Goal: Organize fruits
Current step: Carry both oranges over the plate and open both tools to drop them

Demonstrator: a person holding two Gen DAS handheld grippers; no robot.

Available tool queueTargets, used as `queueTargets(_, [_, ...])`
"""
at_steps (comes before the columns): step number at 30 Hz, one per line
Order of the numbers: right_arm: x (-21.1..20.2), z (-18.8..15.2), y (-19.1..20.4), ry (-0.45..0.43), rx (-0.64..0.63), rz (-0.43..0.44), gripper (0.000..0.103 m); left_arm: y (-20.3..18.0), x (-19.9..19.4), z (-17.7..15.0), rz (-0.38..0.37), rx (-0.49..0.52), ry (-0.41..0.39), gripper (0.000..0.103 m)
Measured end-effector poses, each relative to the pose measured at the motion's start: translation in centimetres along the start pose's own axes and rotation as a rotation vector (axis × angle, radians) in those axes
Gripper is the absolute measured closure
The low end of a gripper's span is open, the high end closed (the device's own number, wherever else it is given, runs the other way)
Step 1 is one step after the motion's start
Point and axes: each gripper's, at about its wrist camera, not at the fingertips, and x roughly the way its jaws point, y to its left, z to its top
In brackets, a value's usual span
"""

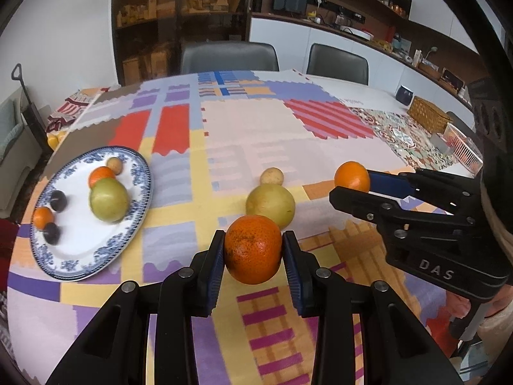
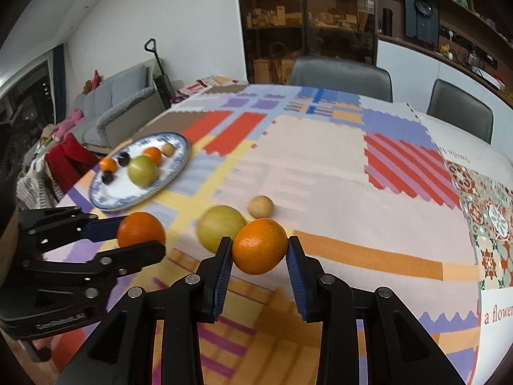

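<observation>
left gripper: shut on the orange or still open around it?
Shut on it. The left gripper has both blue pads pressed against the sides of the orange; the right wrist view shows the same orange pinched between its jaws.

Soft, even indoor light falls on the tablecloth ahead of both tongs, so shadows under the fruit stay faint and short — no hard glare, only a dull sheen on the orange in the left gripper. Beyond the tongs the shelving sits dim and brownish. Fisheye bending curves straight edges toward black corners, and the left-hand plate looks slightly motion-blurred.
</observation>
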Motion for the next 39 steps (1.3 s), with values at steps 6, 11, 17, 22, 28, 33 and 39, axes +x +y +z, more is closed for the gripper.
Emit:
queueTargets(6, [-1.6,0.9,2.4,-0.045,-0.033,0.017,0.068,1.6,-2.2,-0.6,0.033,-0.012,-0.037,0.068])
queueTargets(11, [-2.0,1.6,4.5,-0.058,-0.038,0.047,0.068,3.3,-3.5,-1.0,0.055,-0.032,-0.061,0.068])
queueTargets(17, [-1.5,2.2,6.8,-0.054,-0.053,0.068,0.068,5.8,-4.7,-1.7,0.088,-0.064,-0.081,0.068])
queueTargets(22, [-0.7,2.7,8.7,-0.040,-0.071,0.088,0.068,7.8,-5.4,-2.1,0.119,-0.080,-0.098,0.068])
queueTargets(28, [0.5,3.9,11.2,-0.033,-0.106,0.111,0.068,10.2,-5.9,-1.9,0.145,-0.089,-0.110,0.068])
queueTargets(33, [1.9,5.6,12.7,-0.022,-0.114,0.127,0.068,12.5,-6.0,-1.1,0.159,-0.085,-0.124,0.068])
queueTargets(39, [4.2,7.7,14.2,-0.004,-0.120,0.138,0.068,15.7,-5.3,-0.2,0.162,-0.099,-0.118,0.068])
